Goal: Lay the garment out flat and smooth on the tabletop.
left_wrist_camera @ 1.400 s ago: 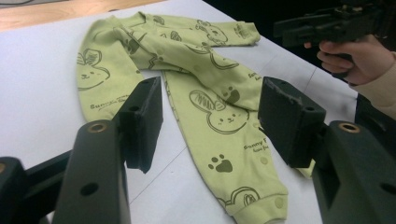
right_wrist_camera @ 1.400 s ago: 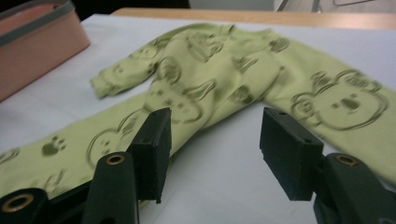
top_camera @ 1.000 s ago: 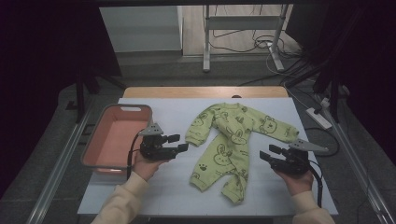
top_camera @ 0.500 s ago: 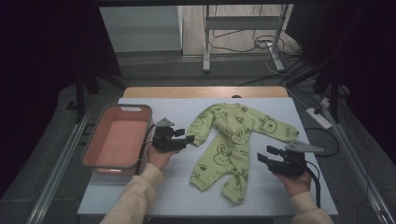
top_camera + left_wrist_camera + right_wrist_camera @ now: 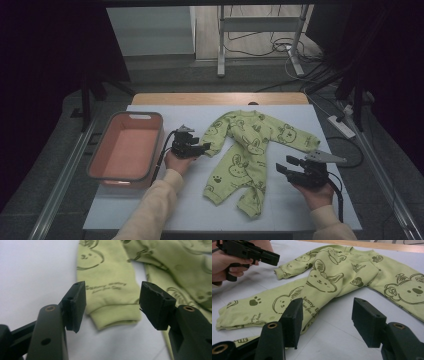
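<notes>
baby romper (image 5: 250,152) is soft, light cotton knit, zero stiffness; it will drape and bunch, and a one-point lift just drags the rest along. best pinch points look like the ribbed cuffs, thicker and less slippery than the body panel. left gripper (image 5: 112,303) has its jaws apart straddling the near sleeve cuff (image 5: 116,316), pads not touching fabric. right gripper (image 5: 327,323) is also spread wide, empty, hovering off the garment's right side near the leg end. romper lies flat mid-table on the white sheet (image 5: 165,205), sleeves spread, legs toward the person, slightly rumpled at the waist. pale lime green with dark olive bear, bunny and paw prints. pink bin (image 5: 125,150) sits just left of the left hand, empty
</notes>
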The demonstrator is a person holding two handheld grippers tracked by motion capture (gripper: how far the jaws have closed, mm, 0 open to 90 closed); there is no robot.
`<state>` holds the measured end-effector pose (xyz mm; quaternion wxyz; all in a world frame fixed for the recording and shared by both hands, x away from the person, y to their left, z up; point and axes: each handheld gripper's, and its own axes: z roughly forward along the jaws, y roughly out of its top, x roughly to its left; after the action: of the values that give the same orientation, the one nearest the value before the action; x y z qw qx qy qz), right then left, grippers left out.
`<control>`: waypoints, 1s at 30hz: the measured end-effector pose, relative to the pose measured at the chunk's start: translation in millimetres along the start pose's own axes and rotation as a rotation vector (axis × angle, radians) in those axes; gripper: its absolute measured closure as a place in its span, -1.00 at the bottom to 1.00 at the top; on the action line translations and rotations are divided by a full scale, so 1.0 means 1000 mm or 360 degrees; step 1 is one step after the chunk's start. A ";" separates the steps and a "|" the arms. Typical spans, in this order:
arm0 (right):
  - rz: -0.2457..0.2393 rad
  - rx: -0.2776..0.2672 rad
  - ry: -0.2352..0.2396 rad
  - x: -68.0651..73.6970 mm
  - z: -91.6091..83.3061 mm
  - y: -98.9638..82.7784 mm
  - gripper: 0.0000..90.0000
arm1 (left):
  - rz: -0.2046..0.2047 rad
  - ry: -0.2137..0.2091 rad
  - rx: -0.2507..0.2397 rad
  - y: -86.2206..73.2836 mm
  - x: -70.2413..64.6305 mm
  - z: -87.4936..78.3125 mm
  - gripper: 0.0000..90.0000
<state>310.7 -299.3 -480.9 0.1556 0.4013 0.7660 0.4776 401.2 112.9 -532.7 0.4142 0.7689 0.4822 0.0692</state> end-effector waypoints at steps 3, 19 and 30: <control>-0.0003 0.0003 0.0000 0.000 0.000 0.000 -0.06 | -0.0011 0.0009 0.0025 -0.002 0.003 0.003 -0.15; -0.0028 0.0010 -0.0011 0.001 0.001 0.000 -0.06 | 0.0068 0.0055 0.0089 -0.008 -0.001 0.010 0.24; -0.0032 0.0014 -0.0012 0.002 0.002 0.000 -0.06 | 0.0022 -0.0027 0.0103 -0.010 0.004 0.008 0.78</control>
<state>310.7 -296.9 -481.2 0.1615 0.3961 0.7713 0.4712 400.9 113.4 -546.0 0.3929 0.7857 0.4753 0.0498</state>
